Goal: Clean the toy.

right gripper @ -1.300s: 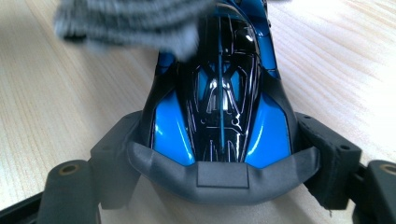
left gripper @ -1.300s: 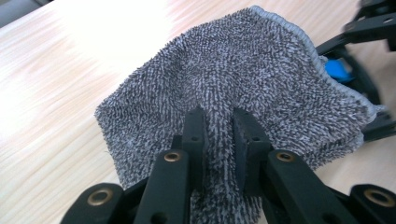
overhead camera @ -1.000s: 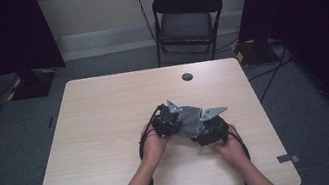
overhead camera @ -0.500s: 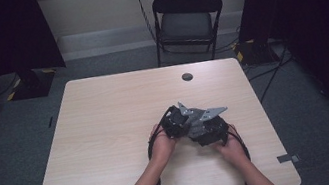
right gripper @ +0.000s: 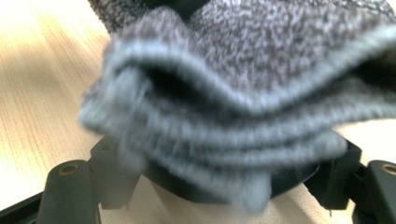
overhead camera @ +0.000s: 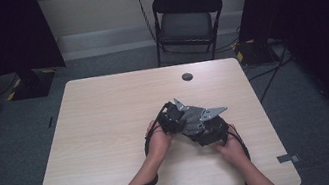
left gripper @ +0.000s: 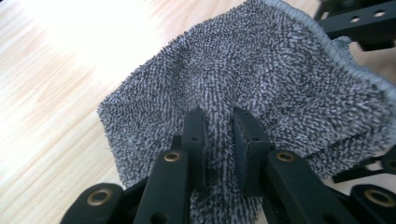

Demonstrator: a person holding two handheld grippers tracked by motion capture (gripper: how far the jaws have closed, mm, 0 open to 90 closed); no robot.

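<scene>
You are mid-fold: your left gripper (left gripper: 218,135) pinches the grey towel (left gripper: 261,79) over the table (overhead camera: 106,122), your right gripper (overhead camera: 208,133) spreads wide under its stacked layers, and next, I judge, you must lay the fold flat.
</scene>
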